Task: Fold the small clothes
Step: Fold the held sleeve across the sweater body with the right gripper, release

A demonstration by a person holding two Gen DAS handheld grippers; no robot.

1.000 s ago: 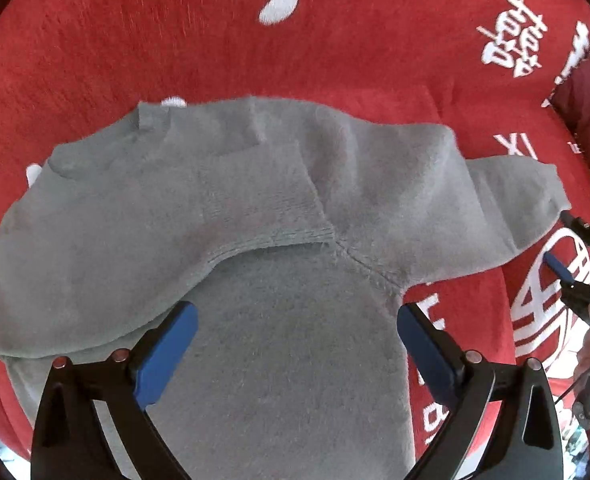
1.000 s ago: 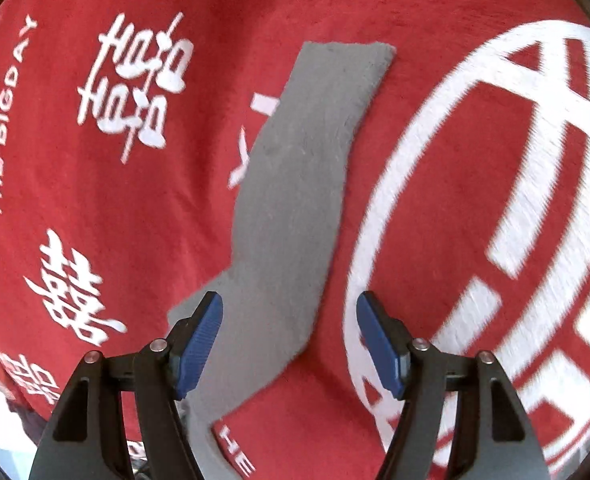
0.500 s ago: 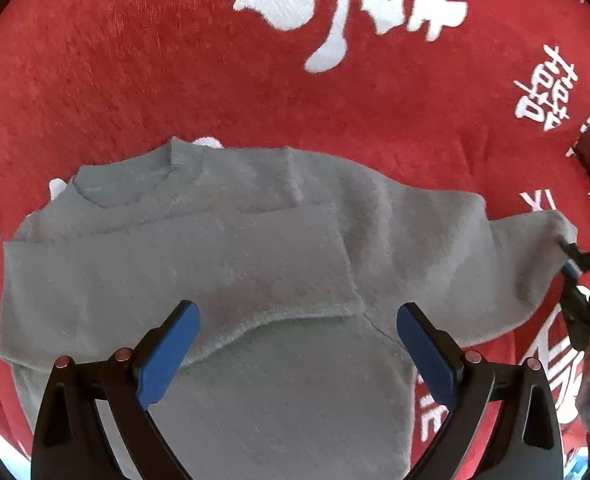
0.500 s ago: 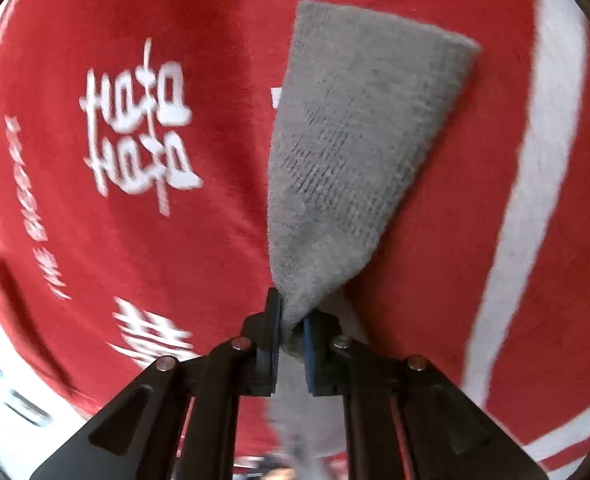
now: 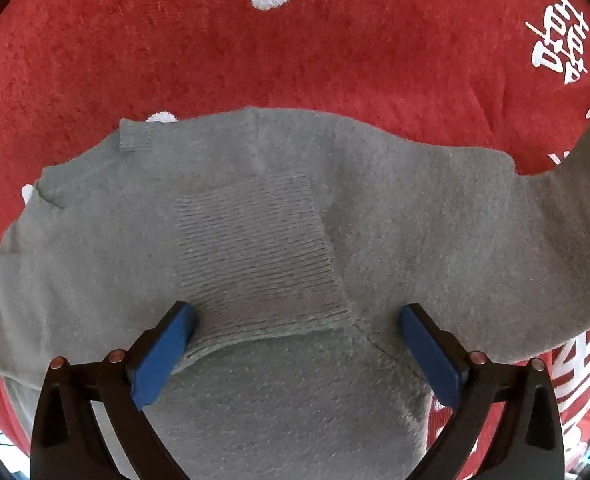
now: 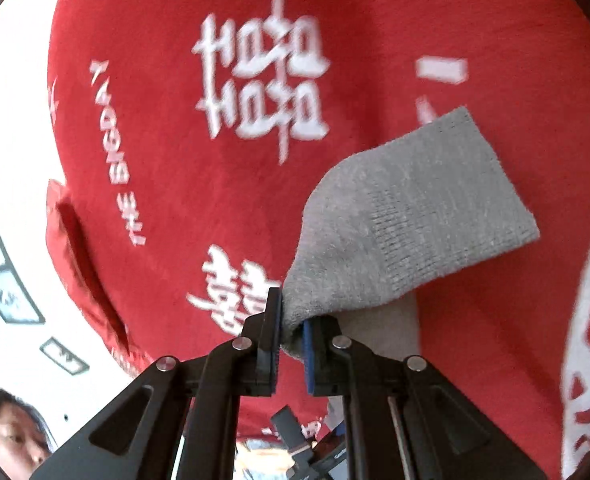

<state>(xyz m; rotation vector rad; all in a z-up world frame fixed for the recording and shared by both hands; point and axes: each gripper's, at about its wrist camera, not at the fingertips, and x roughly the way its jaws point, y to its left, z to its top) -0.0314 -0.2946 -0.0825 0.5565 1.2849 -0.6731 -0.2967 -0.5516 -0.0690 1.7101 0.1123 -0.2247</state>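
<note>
The grey sweater lies flat on the red blanket, one sleeve already folded across. Its right sleeve, flat a second ago, is now pinched and lifted by the right gripper, ready to fold inward. The left gripper hovers wide above the body.

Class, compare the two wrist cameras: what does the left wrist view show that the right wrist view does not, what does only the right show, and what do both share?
Only the left wrist view shows the grey sweater's body, one sleeve folded across it, and the open left tongs above it. Only the right wrist view shows the right tongs shut on the other sleeve's cuff, lifted off the cloth, plus a person in the corner. Both show the red printed cloth.
</note>
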